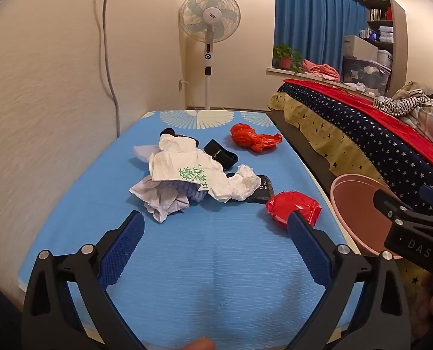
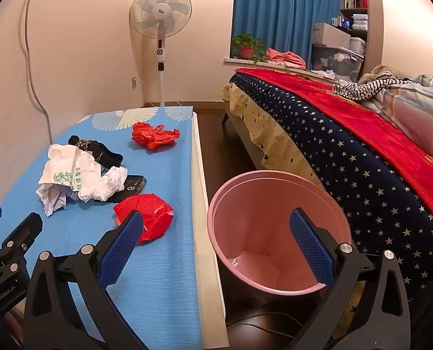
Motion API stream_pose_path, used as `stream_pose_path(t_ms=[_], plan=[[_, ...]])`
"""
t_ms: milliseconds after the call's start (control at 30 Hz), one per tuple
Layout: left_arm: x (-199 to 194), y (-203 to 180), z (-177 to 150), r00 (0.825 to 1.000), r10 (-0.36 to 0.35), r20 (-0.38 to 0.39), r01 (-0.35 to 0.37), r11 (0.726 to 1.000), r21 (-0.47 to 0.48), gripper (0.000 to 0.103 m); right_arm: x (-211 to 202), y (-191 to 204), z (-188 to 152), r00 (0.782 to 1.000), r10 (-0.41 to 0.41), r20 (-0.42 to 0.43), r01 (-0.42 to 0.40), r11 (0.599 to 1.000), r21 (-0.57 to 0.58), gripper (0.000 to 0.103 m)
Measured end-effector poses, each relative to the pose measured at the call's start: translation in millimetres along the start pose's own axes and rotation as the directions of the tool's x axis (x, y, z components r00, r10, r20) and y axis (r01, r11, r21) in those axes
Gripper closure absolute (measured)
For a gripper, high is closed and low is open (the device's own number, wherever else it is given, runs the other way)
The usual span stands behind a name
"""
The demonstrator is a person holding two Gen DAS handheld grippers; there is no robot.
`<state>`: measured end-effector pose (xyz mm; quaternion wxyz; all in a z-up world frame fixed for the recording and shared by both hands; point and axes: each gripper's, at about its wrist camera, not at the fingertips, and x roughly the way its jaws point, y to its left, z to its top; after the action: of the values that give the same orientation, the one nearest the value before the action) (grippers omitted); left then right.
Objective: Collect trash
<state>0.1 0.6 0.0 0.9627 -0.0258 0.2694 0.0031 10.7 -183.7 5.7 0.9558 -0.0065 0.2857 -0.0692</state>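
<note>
Trash lies on a blue-covered table (image 1: 216,262): a near red plastic bag (image 1: 293,208) (image 2: 147,217), a far crumpled red bag (image 1: 252,137) (image 2: 153,134), a pile of white crumpled paper (image 1: 187,172) (image 2: 79,179), and black wrappers (image 1: 220,154). A pink bin (image 2: 274,233) (image 1: 359,204) stands on the floor between table and bed. My left gripper (image 1: 216,224) is open and empty above the table's near part, short of the paper pile. My right gripper (image 2: 216,221) is open and empty, straddling the table edge and the bin rim.
A bed (image 2: 347,145) with a star-patterned cover and red blanket runs along the right. A standing fan (image 2: 161,29) is against the far wall. A cable (image 1: 108,58) hangs down the left wall. A potted plant (image 2: 247,46) sits on the windowsill.
</note>
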Motion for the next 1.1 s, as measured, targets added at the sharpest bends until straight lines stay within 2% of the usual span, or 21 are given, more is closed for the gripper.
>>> stream_pose_path(t_ms=[367, 433, 1100], plan=[[0.0, 11.4, 1.0, 1.0, 0.007, -0.001, -0.007, 1.0, 0.001, 0.008, 1.7, 0.1, -0.5, 1.0, 0.008, -0.008, -0.008, 1.0, 0.007, 0.005], [0.5, 0.8, -0.5, 1.0, 0.008, 0.0, -0.008, 1.0, 0.011, 0.008, 3.9, -0.1, -0.8, 1.0, 0.007, -0.007, -0.007, 1.0, 0.005, 0.005], [0.3, 0.4, 4.7, 1.0, 0.009, 0.008, -0.009, 1.0, 0.009, 0.008, -5.2, 2.1, -1.4, 1.0, 0.006, 0.017, -0.005, 1.0, -0.003, 0.005]])
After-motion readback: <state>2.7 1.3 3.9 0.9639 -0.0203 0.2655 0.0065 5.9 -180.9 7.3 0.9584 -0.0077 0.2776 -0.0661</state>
